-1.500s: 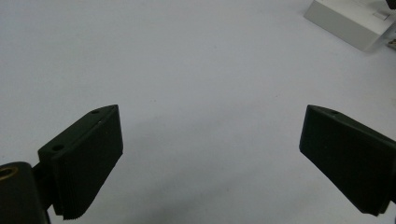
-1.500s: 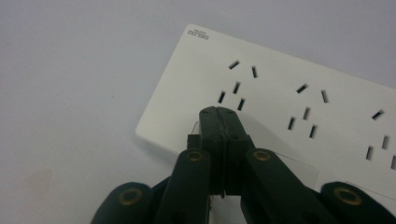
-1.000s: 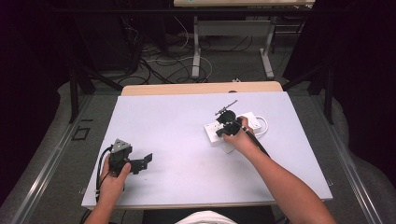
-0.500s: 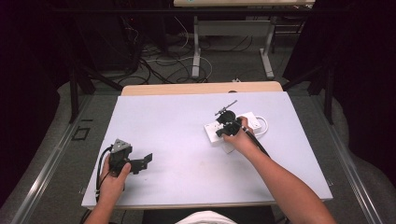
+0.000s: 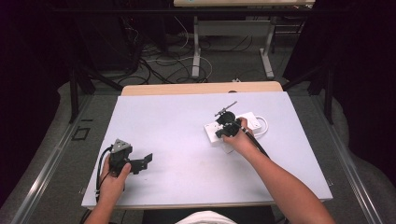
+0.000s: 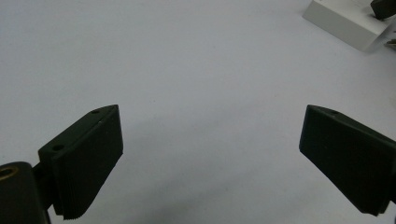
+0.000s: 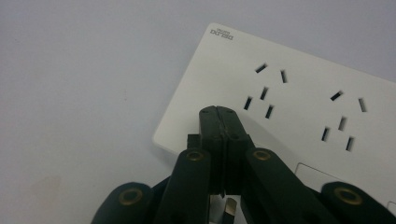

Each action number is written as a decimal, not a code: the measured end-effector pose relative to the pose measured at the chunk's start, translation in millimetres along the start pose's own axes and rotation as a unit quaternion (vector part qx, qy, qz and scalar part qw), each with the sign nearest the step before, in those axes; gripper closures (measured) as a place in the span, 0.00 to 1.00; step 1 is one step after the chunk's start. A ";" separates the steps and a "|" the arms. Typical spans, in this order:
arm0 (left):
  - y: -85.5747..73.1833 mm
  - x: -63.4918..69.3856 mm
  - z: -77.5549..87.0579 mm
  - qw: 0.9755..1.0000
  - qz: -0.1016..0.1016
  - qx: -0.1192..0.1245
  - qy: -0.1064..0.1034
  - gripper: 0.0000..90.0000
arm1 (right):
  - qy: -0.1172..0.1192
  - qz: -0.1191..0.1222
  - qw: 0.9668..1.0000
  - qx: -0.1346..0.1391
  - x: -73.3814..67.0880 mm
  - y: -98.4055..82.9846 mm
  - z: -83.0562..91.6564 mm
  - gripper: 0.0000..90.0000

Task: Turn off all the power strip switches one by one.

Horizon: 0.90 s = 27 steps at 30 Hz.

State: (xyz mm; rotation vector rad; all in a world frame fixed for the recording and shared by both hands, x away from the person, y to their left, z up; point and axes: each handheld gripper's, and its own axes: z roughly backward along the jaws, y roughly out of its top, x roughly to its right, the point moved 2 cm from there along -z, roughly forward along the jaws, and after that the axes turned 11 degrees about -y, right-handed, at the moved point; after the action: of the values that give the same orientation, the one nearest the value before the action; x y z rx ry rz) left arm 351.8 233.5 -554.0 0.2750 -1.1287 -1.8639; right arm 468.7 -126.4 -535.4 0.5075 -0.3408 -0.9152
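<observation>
A white power strip (image 5: pixel 250 121) lies on the right half of the white tabletop (image 5: pixel 187 140), and its sockets (image 7: pixel 261 88) face up in the right gripper view. My right gripper (image 5: pixel 224 128) hovers over the strip's near-left end, its jaws pressed together (image 7: pixel 225 116). A small metal piece (image 7: pixel 231 206) shows under the jaws, and I cannot tell what it is. My left gripper (image 5: pixel 145 160) rests at the front left with its jaws wide apart (image 6: pixel 210 158) over bare tabletop. The strip's corner (image 6: pixel 343 21) shows far off in the left gripper view.
The strip's white cable (image 5: pixel 264 127) loops to its right. A wooden table edge (image 5: pixel 201 87) runs behind the white top. Beyond it, metal desk legs (image 5: pixel 196 51) and loose cables (image 5: pixel 154 65) cover the floor. The surroundings are dark.
</observation>
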 end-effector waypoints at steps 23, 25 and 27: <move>-1.0 -0.6 0.7 1.000 0.005 -0.003 -0.002 0.07 | 0.004 -0.003 1.000 0.016 -1.1 0.9 5.9 0.98; -0.9 -0.6 1.1 1.000 0.005 -0.005 -0.001 0.07 | 0.004 0.000 1.000 0.015 0.0 0.4 7.9 0.97; -0.7 -0.5 1.4 1.000 0.005 -0.004 -0.001 0.07 | 0.000 -0.008 1.000 0.003 -0.5 0.5 11.2 0.97</move>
State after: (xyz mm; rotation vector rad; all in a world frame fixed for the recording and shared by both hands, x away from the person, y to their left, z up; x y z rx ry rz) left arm 350.8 234.9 -553.9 0.2622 -1.1228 -1.8606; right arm 463.4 -128.8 -525.8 0.5163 -0.3408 -0.9304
